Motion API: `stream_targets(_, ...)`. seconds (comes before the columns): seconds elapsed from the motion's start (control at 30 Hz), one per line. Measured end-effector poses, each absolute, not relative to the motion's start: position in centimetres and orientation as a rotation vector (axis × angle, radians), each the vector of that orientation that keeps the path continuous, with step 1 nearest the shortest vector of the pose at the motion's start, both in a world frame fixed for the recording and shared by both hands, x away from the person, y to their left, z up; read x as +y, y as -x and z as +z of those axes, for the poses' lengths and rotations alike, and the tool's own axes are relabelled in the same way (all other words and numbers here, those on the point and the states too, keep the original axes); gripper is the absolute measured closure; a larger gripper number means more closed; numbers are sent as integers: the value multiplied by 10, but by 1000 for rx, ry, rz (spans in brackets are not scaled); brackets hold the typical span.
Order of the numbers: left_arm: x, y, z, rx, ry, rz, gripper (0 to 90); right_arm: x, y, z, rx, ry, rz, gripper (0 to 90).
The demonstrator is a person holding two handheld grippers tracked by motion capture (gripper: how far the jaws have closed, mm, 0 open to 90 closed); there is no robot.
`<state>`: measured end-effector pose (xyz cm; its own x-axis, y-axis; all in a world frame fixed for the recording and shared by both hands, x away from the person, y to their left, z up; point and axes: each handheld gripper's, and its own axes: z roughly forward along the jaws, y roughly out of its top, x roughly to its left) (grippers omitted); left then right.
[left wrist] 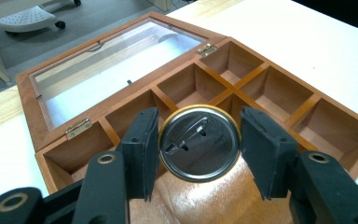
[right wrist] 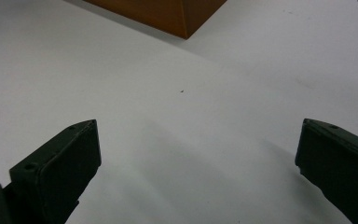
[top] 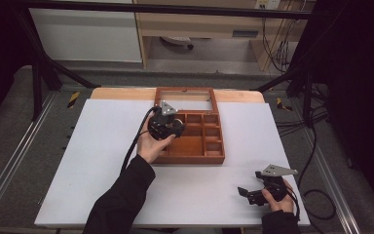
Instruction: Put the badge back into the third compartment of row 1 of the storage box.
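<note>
1. The left claw (left wrist: 199, 144) was clenched on a round pin badge (left wrist: 200, 142), its two black pads pressing the badge's rim from either side.
2. The badge faced the left gripper view with its silver back, a safety pin lying across it and a gold edge around it.
3. The badge hung above the wooden box (left wrist: 279, 100), over the box's large near compartment and just in front of the rows of small square compartments.
4. In the high view the left claw (top: 168, 124) sat over the left part of the box (top: 209, 146), held by the person's left hand (top: 151, 145).
5. The box's glass lid (left wrist: 116, 60) lay open, folded back on two brass hinges.
6. The box rested at the far middle of the white tabletop (top: 102, 161).
7. The right claw (right wrist: 198, 163) was released, its jaws standing wide apart over bare tabletop with nothing between them.
8. In the high view the right claw (top: 246, 192) lay low near the tabletop's front right corner, well apart from the box.
</note>
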<state>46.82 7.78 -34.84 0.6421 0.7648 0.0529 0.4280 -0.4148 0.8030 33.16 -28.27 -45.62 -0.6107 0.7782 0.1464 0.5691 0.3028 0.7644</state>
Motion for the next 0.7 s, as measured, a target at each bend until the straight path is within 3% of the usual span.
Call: stream_targets(0.7,61,-502,-355,986,-2061,551,478,-284,-331,-456,2314,-1222,1214,7)
